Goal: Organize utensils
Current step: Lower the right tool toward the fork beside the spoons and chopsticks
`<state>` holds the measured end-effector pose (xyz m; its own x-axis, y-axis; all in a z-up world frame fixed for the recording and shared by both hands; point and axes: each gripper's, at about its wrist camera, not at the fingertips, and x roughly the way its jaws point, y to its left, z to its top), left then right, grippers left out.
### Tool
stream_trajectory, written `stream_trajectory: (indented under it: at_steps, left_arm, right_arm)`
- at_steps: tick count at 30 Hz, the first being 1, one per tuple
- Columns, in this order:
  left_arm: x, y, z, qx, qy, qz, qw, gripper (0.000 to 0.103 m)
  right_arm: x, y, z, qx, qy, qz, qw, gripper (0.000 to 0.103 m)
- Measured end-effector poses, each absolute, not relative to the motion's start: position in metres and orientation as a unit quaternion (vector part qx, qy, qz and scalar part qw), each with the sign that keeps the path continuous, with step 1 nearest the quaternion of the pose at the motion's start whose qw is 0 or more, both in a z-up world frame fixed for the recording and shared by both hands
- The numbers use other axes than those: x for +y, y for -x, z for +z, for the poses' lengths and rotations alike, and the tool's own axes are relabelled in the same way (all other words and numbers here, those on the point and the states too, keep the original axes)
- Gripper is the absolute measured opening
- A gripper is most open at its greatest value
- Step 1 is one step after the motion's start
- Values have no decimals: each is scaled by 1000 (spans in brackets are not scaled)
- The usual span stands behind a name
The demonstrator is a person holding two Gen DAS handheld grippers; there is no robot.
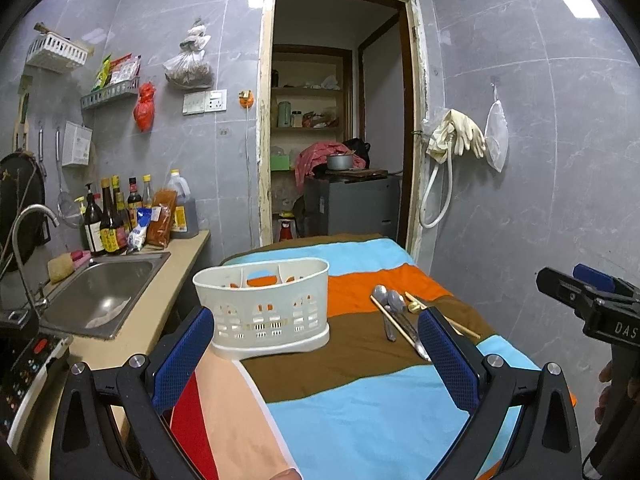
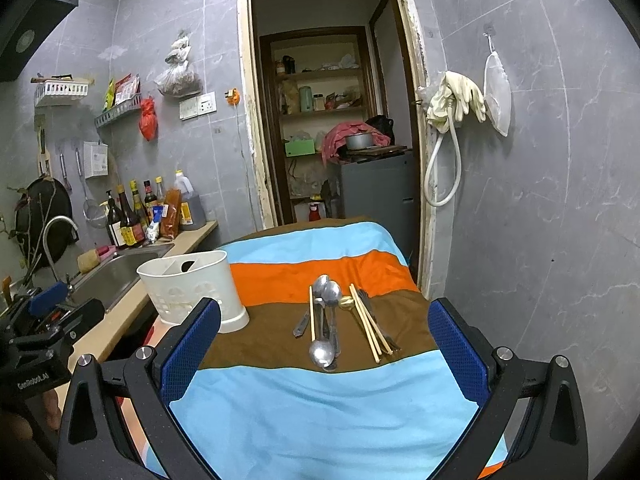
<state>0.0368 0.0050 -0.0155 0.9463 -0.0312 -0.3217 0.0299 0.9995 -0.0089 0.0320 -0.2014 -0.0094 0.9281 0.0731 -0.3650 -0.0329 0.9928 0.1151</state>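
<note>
Right now, starting at my far left, I see the stainless steel sink [image 1: 105, 288] set in the beige counter [image 1: 176, 276], with a row of dark sauce bottles [image 1: 110, 216] behind it against the grey tiled wall. Just beside the counter, on the striped blue, orange and brown cloth [image 2: 304, 412], the white perforated plastic utensil caddy [image 1: 266, 308] stands upright, nothing visibly inside. My left gripper [image 1: 316, 344] hovers in front of it with its blue-padded fingers spread wide, holding nothing. Further right, apart from the caddy, the loose pile of metal spoons [image 2: 326, 320] lies on the brown stripe, with the pale wooden chopsticks [image 2: 370, 326] among and beside them. My right gripper [image 2: 324, 344] hangs before that pile, also spread apart and empty, touching none of it
</note>
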Motion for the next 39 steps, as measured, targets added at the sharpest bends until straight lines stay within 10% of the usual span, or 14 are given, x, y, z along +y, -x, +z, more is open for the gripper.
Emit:
stream_trajectory:
  at_steps: [22, 39]
  left_arm:
    - [-44, -106, 18, 137, -8, -30, 990, 102]
    - [-112, -238, -49, 308, -8, -35, 951, 102]
  right_arm:
    - [-261, -102, 27, 166, -60, 9, 984, 102]
    - [-338, -251, -35, 302, -66, 50, 950, 102]
